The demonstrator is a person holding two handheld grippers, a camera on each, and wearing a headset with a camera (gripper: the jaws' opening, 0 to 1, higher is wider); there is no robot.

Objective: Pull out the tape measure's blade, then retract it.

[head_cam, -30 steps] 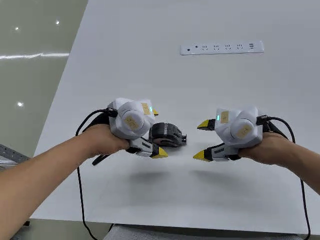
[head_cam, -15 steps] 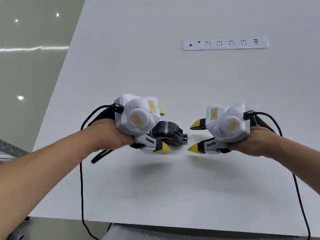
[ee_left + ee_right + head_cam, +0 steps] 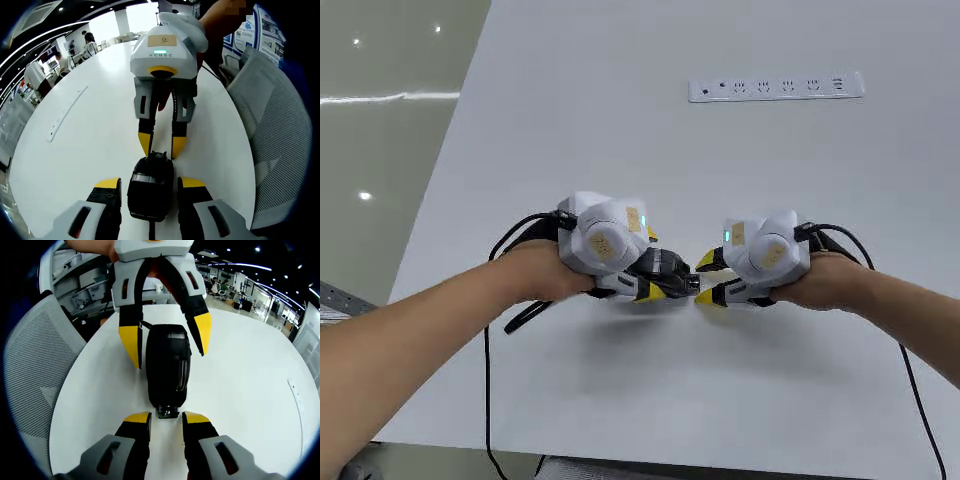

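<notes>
White tabletop (image 3: 770,400) runs under your hands, with a power strip (image 3: 776,87) lying far off toward 1 o'clock. Near the middle, your left gripper (image 3: 653,264) pinches the black tape measure (image 3: 151,186) by its two sides. At its 3 o'clock your right gripper (image 3: 704,279) faces it, jaws narrowly apart on either side of the blade's end tab (image 3: 168,412). None of the blade is drawn out.

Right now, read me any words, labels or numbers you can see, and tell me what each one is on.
"XENSE", as best it reads: white body of the right gripper, above its green light.
Tan sticker above that: too blurred to read.
Wall posters: too blurred.
Power strip: markings too small.
</notes>
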